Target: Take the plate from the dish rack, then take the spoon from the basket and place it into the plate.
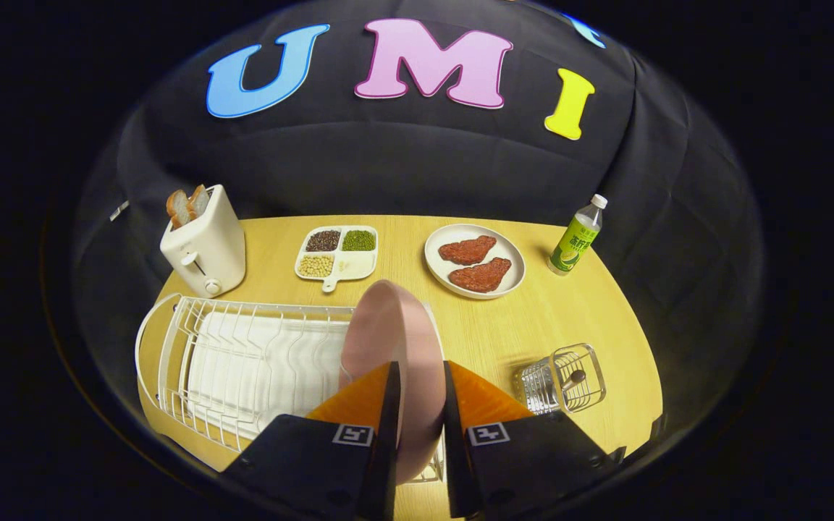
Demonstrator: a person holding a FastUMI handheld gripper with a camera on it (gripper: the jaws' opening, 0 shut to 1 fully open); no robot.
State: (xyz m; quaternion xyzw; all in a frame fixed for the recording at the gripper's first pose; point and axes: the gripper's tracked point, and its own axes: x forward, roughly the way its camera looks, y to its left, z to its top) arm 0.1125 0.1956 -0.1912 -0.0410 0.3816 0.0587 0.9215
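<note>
A pink plate stands on edge at the right end of a white wire dish rack, its rim running between the two fingers of the tongs. Both fingers sit against the plate, one on each face, so the tongs are clenched on it. The rack lies on a pale wooden table, stretching from the plate toward 9 o'clock. At about 3 o'clock from the plate, just beyond the right finger, stands a small wire basket with a dark-tipped spoon handle poking up inside it. Farther back on the table, at 11 o'clock from the plate, is a white toaster with two slices of bread in its slots. At 12 o'clock sits a white divided tray holding beans and grains. At 1 o'clock lies a white round plate with two reddish pieces of meat, and at 2 o'clock stands a bottle with a green label and white cap.
</note>
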